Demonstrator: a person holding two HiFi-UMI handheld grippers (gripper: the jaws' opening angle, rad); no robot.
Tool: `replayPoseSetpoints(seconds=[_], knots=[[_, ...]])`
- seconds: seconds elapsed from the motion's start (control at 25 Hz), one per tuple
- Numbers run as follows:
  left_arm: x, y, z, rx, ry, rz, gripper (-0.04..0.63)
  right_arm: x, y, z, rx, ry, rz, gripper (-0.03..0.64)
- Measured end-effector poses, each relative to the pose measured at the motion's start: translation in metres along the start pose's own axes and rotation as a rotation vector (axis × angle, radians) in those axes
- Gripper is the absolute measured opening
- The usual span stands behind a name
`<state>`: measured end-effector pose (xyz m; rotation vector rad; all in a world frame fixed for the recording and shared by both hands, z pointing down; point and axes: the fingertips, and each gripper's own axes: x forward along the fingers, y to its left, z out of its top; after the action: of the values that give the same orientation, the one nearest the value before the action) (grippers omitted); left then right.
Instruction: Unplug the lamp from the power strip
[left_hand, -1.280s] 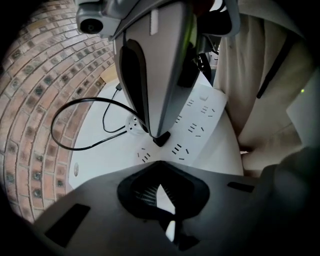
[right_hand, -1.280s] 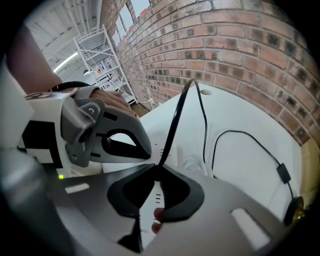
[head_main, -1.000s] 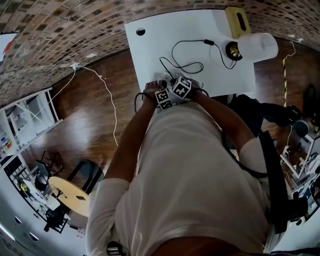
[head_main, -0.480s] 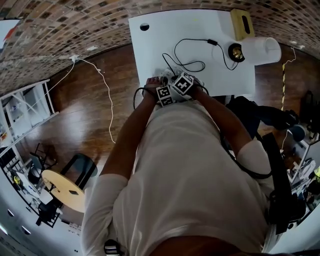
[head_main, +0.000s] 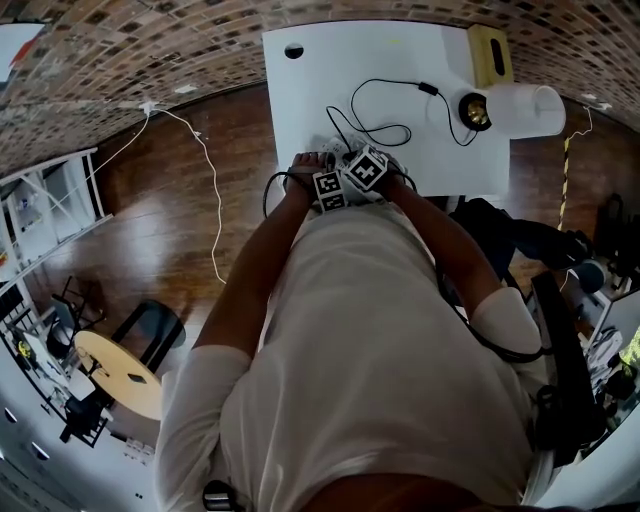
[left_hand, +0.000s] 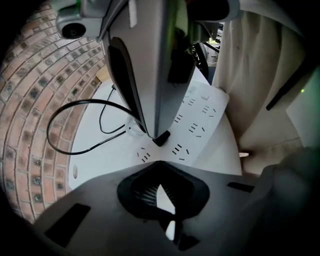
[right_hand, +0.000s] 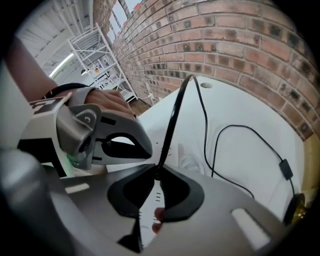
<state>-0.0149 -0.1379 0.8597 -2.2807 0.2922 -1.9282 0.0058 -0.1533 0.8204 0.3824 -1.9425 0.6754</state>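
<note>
Rough brick wall (right_hand: 225, 40) at the back, white table (head_main: 300, 100) up against it, and the power strip (left_hand: 202, 117) lies at the table's near edge with the lamp's black plug (left_hand: 161, 139) sitting at one of its sockets. The right gripper (right_hand: 157, 176) is clenched on that plug, the black cord (right_hand: 172, 125) rising out from between its jaws, while just left of it the left gripper (left_hand: 161, 180) points down over the strip, jaws drawn together with nothing in them. Cord loops off across the table to the lamp (head_main: 525, 108) at the far right, beside a yellow box (head_main: 490, 55) with a dark slot; can't see what's inside.
</note>
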Motion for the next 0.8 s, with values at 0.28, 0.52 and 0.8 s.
replayPoseSetpoints(seconds=[0.28,0.52,0.8], knots=[[-0.0005,-0.001,0.0002,0.001,0.001,-0.015,-0.015,-0.0014,0.0013,-0.0031,0.016,0.002,-0.022,0.035],[0.0001,0.0006,-0.0005,-0.029,-0.013,-0.006,-0.015,-0.0022,0.0014,-0.0014,0.012,0.04,0.012,0.035],[-0.001,-0.0002,-0.0004,-0.028,-0.007,-0.004,-0.015,-0.002,-0.0005,-0.0001,-0.001,0.061,0.027,0.035]])
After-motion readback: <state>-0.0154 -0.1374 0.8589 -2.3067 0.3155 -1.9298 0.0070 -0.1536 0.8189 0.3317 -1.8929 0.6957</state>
